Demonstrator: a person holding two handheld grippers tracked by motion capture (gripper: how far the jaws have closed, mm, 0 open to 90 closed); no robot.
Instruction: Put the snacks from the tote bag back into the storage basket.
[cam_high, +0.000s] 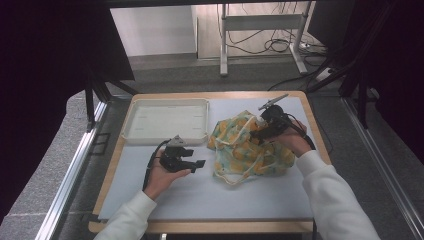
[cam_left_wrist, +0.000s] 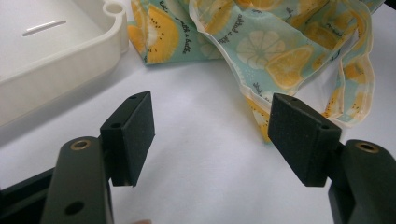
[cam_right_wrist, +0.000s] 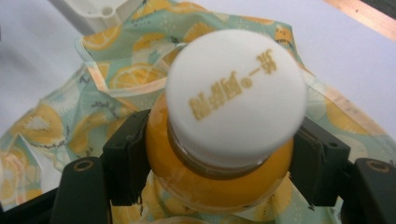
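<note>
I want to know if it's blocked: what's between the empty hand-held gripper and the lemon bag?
Nothing: in the left gripper view, bare white table lies between the left hand-held gripper and the lemon-print bag.

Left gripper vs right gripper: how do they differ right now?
The left gripper has its jaws wide apart with nothing between them; the right gripper is closed on the neck of an orange bottle under its white cap. The left gripper hangs above bare table, short of the lemon-print bag; the right gripper sits over that bag. Both have black padded jaws and are hand-held.
</note>
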